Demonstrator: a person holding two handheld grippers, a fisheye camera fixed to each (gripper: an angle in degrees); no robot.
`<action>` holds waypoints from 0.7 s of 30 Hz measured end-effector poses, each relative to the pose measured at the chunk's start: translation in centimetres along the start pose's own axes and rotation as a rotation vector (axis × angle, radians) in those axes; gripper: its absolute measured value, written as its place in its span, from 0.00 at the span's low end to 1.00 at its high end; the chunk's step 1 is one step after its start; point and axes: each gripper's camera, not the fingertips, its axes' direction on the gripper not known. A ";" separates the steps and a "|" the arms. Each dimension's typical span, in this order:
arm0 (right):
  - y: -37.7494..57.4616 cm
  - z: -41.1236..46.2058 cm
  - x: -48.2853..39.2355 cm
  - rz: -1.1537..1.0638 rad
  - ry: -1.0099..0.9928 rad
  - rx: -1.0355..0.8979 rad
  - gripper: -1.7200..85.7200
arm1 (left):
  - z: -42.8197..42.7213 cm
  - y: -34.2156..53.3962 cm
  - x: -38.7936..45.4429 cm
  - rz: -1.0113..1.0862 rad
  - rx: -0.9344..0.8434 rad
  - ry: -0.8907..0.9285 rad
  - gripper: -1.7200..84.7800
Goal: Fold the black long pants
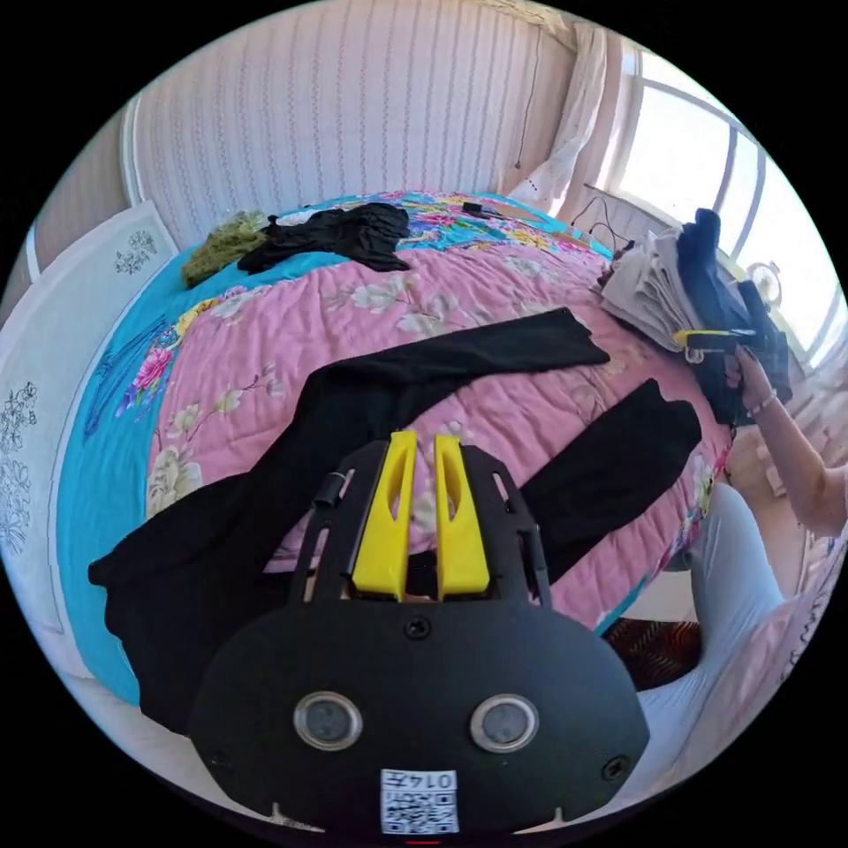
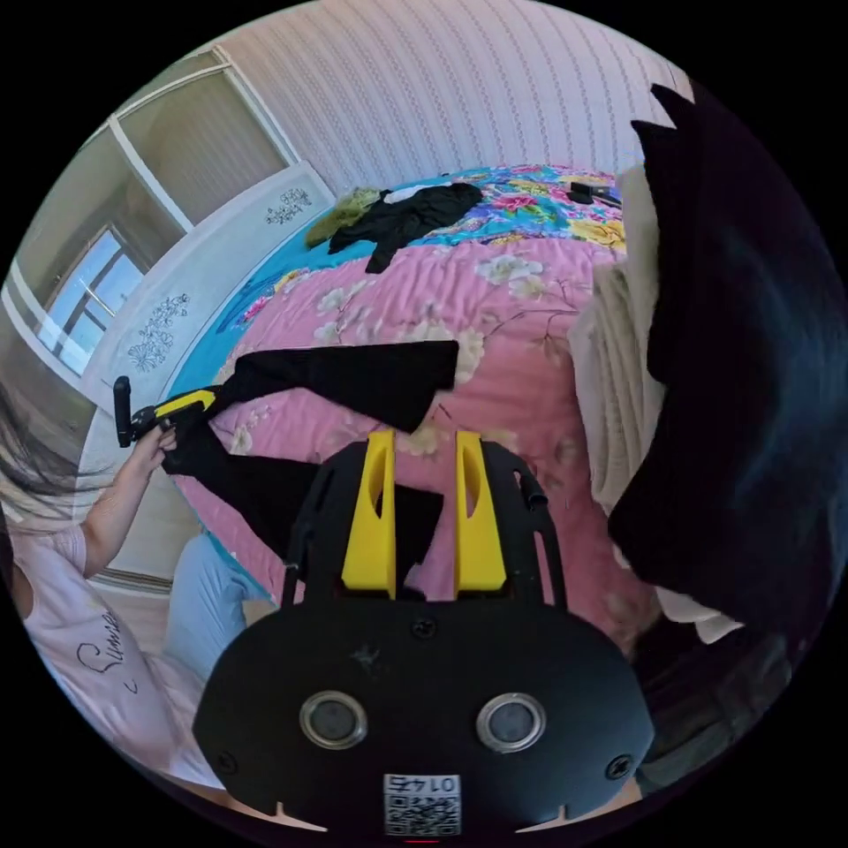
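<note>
Black pants [image 1: 371, 415] lie spread flat on the pink floral quilt [image 1: 495, 291], waist end toward the near left edge of the bed, both legs splayed out to the right. Left gripper [image 1: 422, 442] hangs above the crotch area of the pants, yellow jaws close together with a thin gap, nothing between them. In the right gripper view the right gripper [image 2: 424, 442] hovers over the leg ends, jaws set apart, empty; one leg end [image 2: 389, 375] lies just beyond the tips. A hand [image 1: 751, 380] holds the right gripper at the far right, beside a stack of folded clothes [image 1: 662, 283] on the bed's right edge. That stack [image 2: 707, 371], pale pieces with dark ones on top, looms close on the right of the right gripper view. At the far end of the bed: a second black garment [image 1: 344, 234] and a green garment [image 1: 221, 243] on the blue sheet [image 1: 106, 415]. White headboard [image 1: 53, 397] on the left, window [image 1: 698, 150] far right.
</note>
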 end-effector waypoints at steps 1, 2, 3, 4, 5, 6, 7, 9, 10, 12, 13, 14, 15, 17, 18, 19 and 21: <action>1.5 0.6 0.3 0.009 0.000 -0.022 0.15 | 0.4 1.6 1.9 0.053 -0.037 0.004 0.08; 4.7 1.8 1.1 0.040 -0.014 -0.060 0.16 | 0.6 2.4 2.7 0.074 -0.055 0.003 0.08; 8.0 2.6 1.8 0.085 -0.049 -0.084 0.17 | 1.3 3.9 4.1 0.096 -0.093 -0.010 0.09; 9.5 3.0 2.2 0.107 -0.071 -0.092 0.17 | 2.2 5.3 5.1 0.105 -0.129 -0.029 0.10; 12.4 3.6 2.8 0.145 -0.115 -0.104 0.17 | 2.7 5.9 5.4 0.102 -0.147 -0.037 0.10; 14.8 4.4 3.3 0.178 -0.143 -0.122 0.16 | 3.9 7.0 5.8 0.077 -0.187 -0.040 0.11; 15.8 4.8 3.5 0.190 -0.154 -0.130 0.15 | 5.0 7.8 6.0 0.042 -0.222 -0.023 0.11; 18.7 5.3 4.5 0.227 -0.164 -0.078 0.08 | 5.8 8.7 6.7 0.035 -0.190 -0.053 0.11; 19.1 5.2 4.9 0.231 -0.178 -0.083 0.07 | 6.1 9.1 7.3 0.052 -0.178 -0.071 0.09; 20.4 4.5 6.2 0.245 -0.284 -0.045 0.05 | 6.3 9.4 8.0 0.077 -0.178 -0.074 0.05; 20.7 4.2 6.4 0.240 -0.304 -0.039 0.05 | 6.3 9.6 8.4 0.091 -0.181 -0.071 0.03; 21.2 3.3 6.6 0.222 -0.328 -0.040 0.04 | 6.2 9.8 8.6 0.101 -0.179 -0.071 0.02; 21.7 2.0 6.7 0.192 -0.349 -0.035 0.04 | 5.7 10.1 9.0 0.119 -0.167 -0.071 0.02; 22.2 -0.1 6.7 0.146 -0.361 -0.031 0.04 | 4.6 10.7 9.5 0.133 -0.127 -0.065 0.01; 22.5 -1.3 6.8 0.129 -0.355 -0.032 0.04 | 3.7 11.1 9.6 0.127 -0.099 -0.049 0.01; 22.7 -1.8 6.8 0.122 -0.355 -0.031 0.04 | 2.8 11.5 9.7 0.107 -0.067 -0.034 0.01; 23.2 -2.8 7.3 0.121 -0.390 -0.045 0.03 | 1.3 12.0 9.7 0.088 -0.019 -0.027 0.01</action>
